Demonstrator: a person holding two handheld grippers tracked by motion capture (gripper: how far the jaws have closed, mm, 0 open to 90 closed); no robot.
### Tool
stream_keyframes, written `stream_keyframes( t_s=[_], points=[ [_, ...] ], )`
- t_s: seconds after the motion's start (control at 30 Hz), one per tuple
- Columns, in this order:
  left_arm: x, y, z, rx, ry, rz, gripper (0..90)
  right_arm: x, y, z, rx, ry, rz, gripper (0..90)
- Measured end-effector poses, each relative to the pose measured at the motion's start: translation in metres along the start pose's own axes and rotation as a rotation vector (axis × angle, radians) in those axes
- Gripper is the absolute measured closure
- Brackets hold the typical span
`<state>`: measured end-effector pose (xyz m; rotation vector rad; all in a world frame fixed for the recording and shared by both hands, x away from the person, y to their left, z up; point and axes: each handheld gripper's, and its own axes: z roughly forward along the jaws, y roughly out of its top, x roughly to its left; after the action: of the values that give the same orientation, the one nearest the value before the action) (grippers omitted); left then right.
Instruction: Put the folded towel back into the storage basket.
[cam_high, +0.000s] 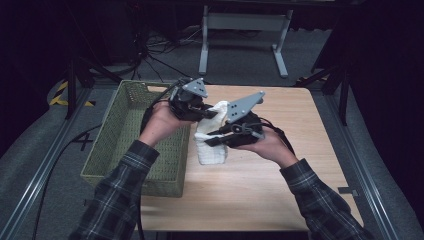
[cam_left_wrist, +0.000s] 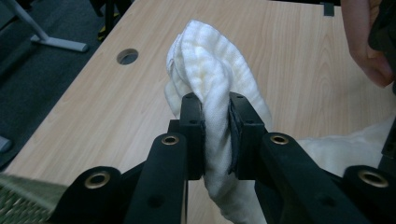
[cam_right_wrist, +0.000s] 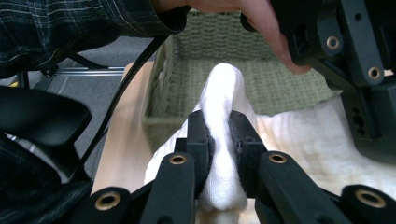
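A white towel (cam_high: 210, 145) hangs bunched above the wooden table (cam_high: 280, 175), held up by both grippers. My left gripper (cam_high: 212, 114) pinches its upper left edge; in the left gripper view the black pads (cam_left_wrist: 192, 133) are shut on a fold of the towel (cam_left_wrist: 210, 65). My right gripper (cam_high: 212, 138) grips it a little lower and to the right; in the right gripper view its pads (cam_right_wrist: 198, 135) squeeze a fold of the towel (cam_right_wrist: 226, 93). The towel's lower end hangs down toward the tabletop.
A green woven basket (cam_high: 112, 135) stands on the table's left side, right beside the towel, and looks empty. It shows beyond the cloth as the basket (cam_right_wrist: 219, 56) in the right gripper view. A round cable hole (cam_left_wrist: 127, 56) lies in the tabletop. Grey floor and a metal stand (cam_high: 240, 30) lie beyond.
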<state>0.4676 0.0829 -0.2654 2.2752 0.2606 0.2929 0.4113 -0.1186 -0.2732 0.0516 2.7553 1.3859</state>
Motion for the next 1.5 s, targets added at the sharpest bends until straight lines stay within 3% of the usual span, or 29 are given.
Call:
stream_keyframes(
  t_s=[0.13, 0.27, 0.3, 0.37, 0.5, 0.83, 0.9, 1.17, 1.33, 1.5],
  points=[
    [0.011, -0.013, -0.018, -0.007, 0.015, 0.006, 78.4, -0.004, 0.020, 0.019, -0.002, -0.003, -0.007, 81.1],
    [0.017, -0.024, -0.026, -0.016, 0.028, 0.002, 78.4, -0.007, 0.033, 0.038, -0.009, 0.008, -0.006, 81.1],
    [0.020, -0.030, -0.029, -0.023, 0.030, -0.004, 78.4, -0.007, 0.033, 0.038, -0.009, 0.008, -0.006, 81.1],
    [0.023, -0.042, -0.034, -0.025, 0.044, -0.022, 78.3, -0.009, 0.040, 0.055, -0.002, 0.018, -0.010, 81.0],
    [0.023, -0.055, -0.036, -0.023, 0.049, -0.035, 78.3, -0.011, 0.042, 0.073, -0.006, 0.032, -0.007, 81.0],
    [0.020, -0.090, -0.036, -0.020, 0.056, -0.078, 78.3, -0.011, 0.035, 0.116, -0.014, 0.072, 0.018, 81.0],
    [0.019, -0.099, -0.038, -0.032, 0.058, -0.103, 78.4, -0.009, 0.035, 0.126, -0.010, 0.081, 0.014, 81.0],
    [0.014, -0.113, -0.034, -0.029, 0.045, -0.130, 78.3, -0.003, 0.025, 0.145, 0.002, 0.097, 0.024, 80.9],
    [0.013, -0.118, -0.027, -0.015, 0.039, -0.119, 78.3, -0.002, 0.011, 0.152, 0.015, 0.102, 0.050, 80.7],
    [0.012, -0.118, -0.026, -0.015, 0.034, -0.127, 78.4, 0.000, 0.007, 0.157, 0.029, 0.102, 0.039, 80.5]
  ],
)
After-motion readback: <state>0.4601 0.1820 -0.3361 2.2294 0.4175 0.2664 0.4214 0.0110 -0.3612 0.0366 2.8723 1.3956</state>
